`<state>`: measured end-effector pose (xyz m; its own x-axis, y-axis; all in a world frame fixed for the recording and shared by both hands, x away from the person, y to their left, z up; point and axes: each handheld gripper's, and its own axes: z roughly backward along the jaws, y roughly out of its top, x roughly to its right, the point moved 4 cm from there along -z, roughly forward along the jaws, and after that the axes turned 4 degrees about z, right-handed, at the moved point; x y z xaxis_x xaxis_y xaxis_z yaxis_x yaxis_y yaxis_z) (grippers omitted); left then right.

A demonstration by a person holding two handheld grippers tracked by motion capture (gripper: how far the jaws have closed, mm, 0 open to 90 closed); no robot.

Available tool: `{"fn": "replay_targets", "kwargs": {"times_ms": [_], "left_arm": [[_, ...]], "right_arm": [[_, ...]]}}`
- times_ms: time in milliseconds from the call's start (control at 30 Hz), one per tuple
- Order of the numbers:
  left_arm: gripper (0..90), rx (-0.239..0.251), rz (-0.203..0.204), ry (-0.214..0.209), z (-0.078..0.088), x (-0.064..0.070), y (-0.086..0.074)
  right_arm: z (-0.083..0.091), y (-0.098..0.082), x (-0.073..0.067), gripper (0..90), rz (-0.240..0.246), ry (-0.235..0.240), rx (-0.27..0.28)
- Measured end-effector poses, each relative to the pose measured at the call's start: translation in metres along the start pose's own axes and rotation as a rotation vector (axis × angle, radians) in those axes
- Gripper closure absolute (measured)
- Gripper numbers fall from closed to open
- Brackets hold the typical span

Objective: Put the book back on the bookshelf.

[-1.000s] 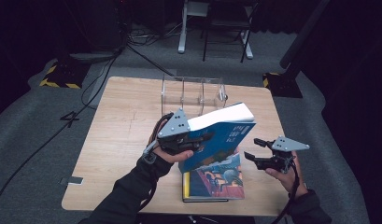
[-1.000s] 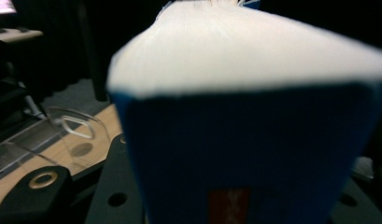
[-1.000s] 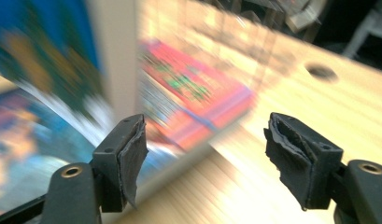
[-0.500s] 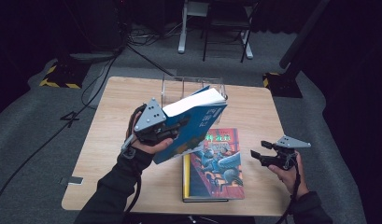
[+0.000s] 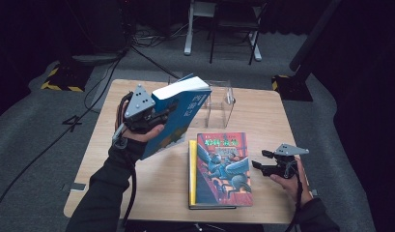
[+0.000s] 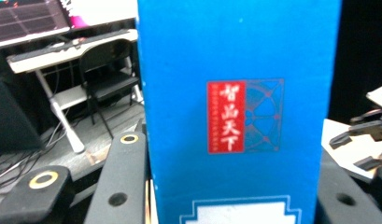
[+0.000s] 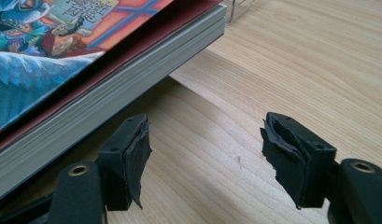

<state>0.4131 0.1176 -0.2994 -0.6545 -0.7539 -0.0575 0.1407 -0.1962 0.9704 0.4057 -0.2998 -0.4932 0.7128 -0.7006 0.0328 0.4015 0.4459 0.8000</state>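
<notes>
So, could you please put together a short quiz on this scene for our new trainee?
1. True or false: the left hand-held gripper is shut on the blue book, lifted off the table.
2. What lies between the pads of the right hand-held gripper? A) the illustrated book B) bare table C) a cable
3. Fill in: the illustrated book lies flat on a ____-edged book.

Key: 1 true. 2 B, its jaws stand apart beside the stack. 3 yellow.
</notes>
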Motion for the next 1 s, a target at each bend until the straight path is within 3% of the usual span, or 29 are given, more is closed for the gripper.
{"fn": "replay_targets", "kwargs": {"times_ms": [333,467,533,600,1000], "left_arm": [[60.4,-0.108,0.032,0.06,-0.034,-0.021,0.0],[60.4,-0.126,0.075,0.104,-0.045,-0.031,0.001],[60.4,-0.132,0.073,0.113,-0.046,-0.032,0.0],[60.4,-0.144,0.087,0.149,-0.053,-0.036,-0.001],[60.4,-0.186,0.156,0.215,-0.083,-0.048,-0.002]], "right_arm": [[-0.003,-0.002,-0.001,33.1,0.006,0.006,-0.014],[-0.003,-0.002,-0.001,33.0,0.007,0.005,-0.019],[-0.002,-0.002,0.0,33.0,0.008,0.004,-0.019],[-0.002,-0.003,0.0,33.0,0.003,0.004,-0.02],[-0.002,-0.003,-0.003,33.3,0.012,0.022,-0.031]]}}
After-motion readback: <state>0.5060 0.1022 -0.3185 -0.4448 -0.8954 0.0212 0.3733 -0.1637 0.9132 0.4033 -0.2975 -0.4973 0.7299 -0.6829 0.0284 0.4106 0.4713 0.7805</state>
